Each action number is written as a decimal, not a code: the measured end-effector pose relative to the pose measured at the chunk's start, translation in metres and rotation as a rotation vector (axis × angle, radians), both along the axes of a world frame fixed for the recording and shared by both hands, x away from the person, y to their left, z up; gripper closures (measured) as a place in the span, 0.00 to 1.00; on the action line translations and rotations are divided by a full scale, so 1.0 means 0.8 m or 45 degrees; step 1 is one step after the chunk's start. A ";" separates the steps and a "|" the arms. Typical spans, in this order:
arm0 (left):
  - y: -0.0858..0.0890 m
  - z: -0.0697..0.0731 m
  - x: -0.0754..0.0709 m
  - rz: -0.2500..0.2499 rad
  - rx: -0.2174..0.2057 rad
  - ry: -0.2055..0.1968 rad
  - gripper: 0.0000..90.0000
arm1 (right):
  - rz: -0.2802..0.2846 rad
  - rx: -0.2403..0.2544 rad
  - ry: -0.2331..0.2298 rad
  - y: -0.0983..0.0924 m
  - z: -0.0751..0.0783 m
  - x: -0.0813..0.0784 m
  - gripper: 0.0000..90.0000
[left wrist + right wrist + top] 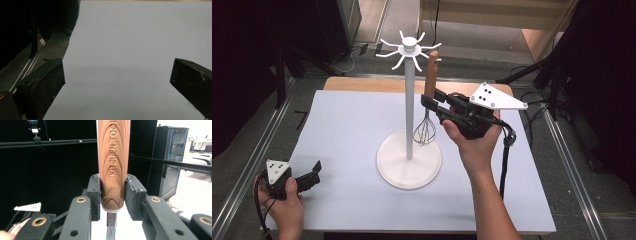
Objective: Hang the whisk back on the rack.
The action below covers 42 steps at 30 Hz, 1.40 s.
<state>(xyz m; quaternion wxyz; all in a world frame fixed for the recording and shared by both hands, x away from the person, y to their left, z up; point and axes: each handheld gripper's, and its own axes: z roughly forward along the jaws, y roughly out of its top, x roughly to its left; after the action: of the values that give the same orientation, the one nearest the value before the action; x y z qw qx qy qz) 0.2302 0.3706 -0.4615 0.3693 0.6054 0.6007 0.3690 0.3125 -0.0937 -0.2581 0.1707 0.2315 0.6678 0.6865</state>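
High view: a white stand (409, 100) rises from a round base (409, 165) at the middle of a pale mat (342, 150), its post topped by a ring of curved hooks (408, 49). The right gripper (432, 101), held by the right hand (474, 140), is clamped on the lower part of the wooden handle of a whisk (428, 100). The whisk stands nearly upright, wire head down and just above the base, handle top up beside the post and a little below the hooks. Its long axis runs roughly parallel to the post, just to the post's right.

Right gripper view: the two jaws press the handle (114, 165) from either side, close to its lower end, where a metal collar and the wires emerge below.

Deciding relation, as a judgement: if the whisk is meant for a hook, the hooks lie above and slightly left of the handle top, so the path is mainly upward; whether the handle end carries a loop cannot be told.

Left gripper (307, 179): low at the near-left corner of the mat, in the left hand (287, 205), well apart from the stand; the right hand is far nearer. Left gripper view: jaws spread wide over bare mat, nothing between them.

Open room: the mat is free all around the base; the mat's edges lie well away from the stand.
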 end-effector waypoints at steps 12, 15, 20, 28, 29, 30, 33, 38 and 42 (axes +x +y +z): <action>0.001 0.000 0.000 -0.001 -0.005 -0.002 0.00 | -0.047 0.025 -0.010 -0.007 -0.011 0.001 0.66; 0.001 0.000 0.001 -0.001 -0.006 -0.001 0.00 | -0.053 0.032 -0.005 -0.012 -0.015 0.001 0.53; 0.000 0.000 0.000 0.000 -0.004 0.000 0.00 | -0.123 0.009 -0.053 -0.016 -0.018 -0.002 0.38; 0.000 0.000 0.000 0.002 -0.002 -0.002 0.00 | -0.269 -0.066 -0.078 -0.031 -0.034 -0.006 0.29; 0.000 0.000 0.000 0.002 -0.001 -0.002 0.00 | -0.269 -0.066 -0.078 -0.031 -0.034 -0.006 0.29; 0.000 0.000 0.000 0.001 -0.001 0.000 0.00 | -0.270 -0.064 -0.071 -0.033 -0.037 -0.006 0.30; 0.000 0.000 0.000 0.004 0.003 0.000 0.00 | -0.298 -0.074 -0.063 -0.038 -0.045 -0.007 0.29; 0.000 0.000 0.000 0.002 0.003 0.000 0.00 | -0.337 -0.089 -0.032 -0.048 -0.060 -0.008 0.23; 0.000 0.000 0.000 0.003 0.002 0.001 0.00 | -0.359 -0.096 0.004 -0.061 -0.074 -0.010 0.22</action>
<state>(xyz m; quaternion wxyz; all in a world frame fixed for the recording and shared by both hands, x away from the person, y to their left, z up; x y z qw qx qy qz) 0.2301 0.3703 -0.4615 0.3682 0.6050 0.6013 0.3698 0.3041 -0.1421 -0.3171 0.2730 0.3175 0.6543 0.6297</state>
